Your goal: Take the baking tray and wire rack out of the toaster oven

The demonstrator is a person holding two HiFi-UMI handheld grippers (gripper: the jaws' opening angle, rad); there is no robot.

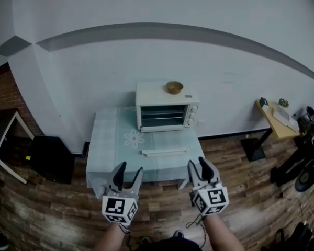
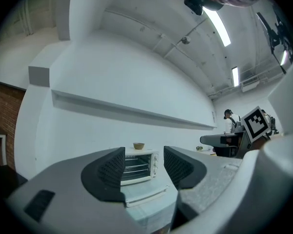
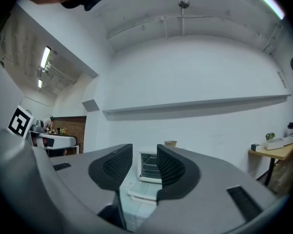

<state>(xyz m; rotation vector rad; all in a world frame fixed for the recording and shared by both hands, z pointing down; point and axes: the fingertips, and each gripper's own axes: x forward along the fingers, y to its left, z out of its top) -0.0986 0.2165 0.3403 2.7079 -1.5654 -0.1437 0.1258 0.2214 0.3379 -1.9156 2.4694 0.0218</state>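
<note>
Toaster oven (image 1: 165,111) distant, shelves (image 1: 161,117) inside blurry; left tongs (image 1: 130,167), right tongs (image 1: 197,162) apart, holding nothing.

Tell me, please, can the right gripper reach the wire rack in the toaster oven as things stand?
Not from here, probably: the right gripper hovers open and empty at the near edge of the table, well short of the toaster oven. The way looks free, though; its front seems open.
</note>
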